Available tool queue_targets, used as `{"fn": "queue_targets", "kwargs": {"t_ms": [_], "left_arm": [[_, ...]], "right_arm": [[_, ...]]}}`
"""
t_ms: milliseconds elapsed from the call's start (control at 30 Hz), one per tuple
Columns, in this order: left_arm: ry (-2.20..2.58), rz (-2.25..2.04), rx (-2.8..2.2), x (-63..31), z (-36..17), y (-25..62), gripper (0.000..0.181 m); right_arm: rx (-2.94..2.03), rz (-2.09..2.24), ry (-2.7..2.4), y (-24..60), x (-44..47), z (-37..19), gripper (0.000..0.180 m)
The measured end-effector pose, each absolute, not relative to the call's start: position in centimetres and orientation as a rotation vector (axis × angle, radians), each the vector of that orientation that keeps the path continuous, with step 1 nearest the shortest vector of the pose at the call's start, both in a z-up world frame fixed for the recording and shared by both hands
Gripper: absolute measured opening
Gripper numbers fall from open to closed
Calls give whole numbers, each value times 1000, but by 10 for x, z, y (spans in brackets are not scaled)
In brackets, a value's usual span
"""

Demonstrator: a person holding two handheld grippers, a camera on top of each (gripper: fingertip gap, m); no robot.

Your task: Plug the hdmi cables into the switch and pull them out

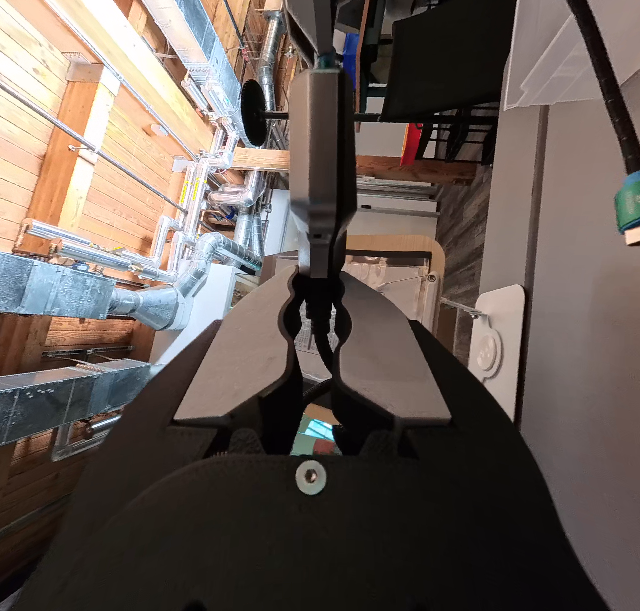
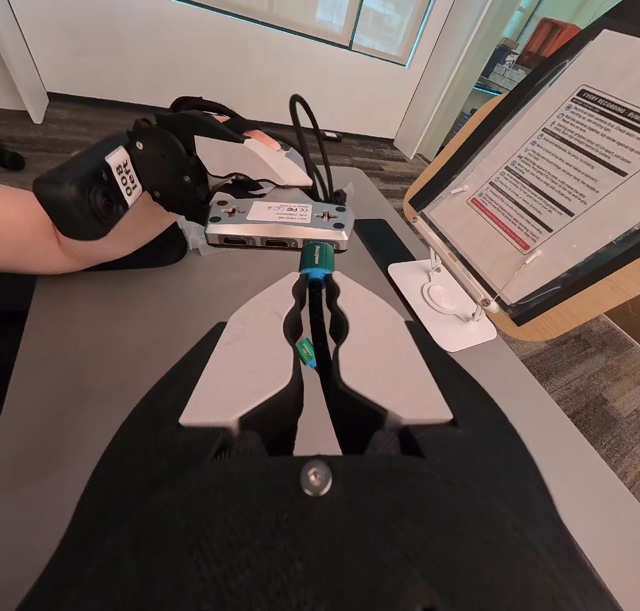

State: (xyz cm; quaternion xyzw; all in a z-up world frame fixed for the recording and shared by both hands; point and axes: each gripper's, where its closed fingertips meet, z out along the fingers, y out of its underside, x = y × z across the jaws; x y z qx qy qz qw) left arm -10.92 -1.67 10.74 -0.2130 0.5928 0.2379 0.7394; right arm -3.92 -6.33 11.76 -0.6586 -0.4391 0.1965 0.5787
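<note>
Right gripper clamped on braided black HDMI cable, green plug at flat silver switch. Left gripper closed on switch's far end.

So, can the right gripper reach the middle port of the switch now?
Probably yes: the middle port is empty and unobstructed. But the right gripper is shut on the green-headed cable.

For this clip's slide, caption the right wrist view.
Right tool shut on green-ended HDMI cable at silver switch, which left tool steadies.
</note>
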Motion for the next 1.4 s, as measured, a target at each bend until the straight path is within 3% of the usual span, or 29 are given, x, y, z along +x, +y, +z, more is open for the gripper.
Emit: {"fn": "queue_targets", "kwargs": {"t_ms": [367, 467, 533, 1133, 1333, 1400], "left_arm": [[1132, 461, -433, -112, 120, -16, 15], [1104, 425, -449, -108, 120, -17, 23], [1112, 471, -420, -106, 117, -17, 16], [1170, 465, -399, -101, 110, -31, 13], [1302, 447, -432, -98, 76, 1, 15], [1353, 457, -455, -92, 58, 8, 15]], "right_arm": [[-1510, 397, -1030, -72, -45, 128, 11], [-1513, 356, -1062, -80, -47, 129, 11], [-1517, 340, -1058, -80, -48, 130, 11], [-1570, 413, -1066, -81, -38, 122, 11], [-1749, 505, -1001, -55, -36, 91, 12], [-1817, 625, -1021, -60, -32, 81, 20]]}}
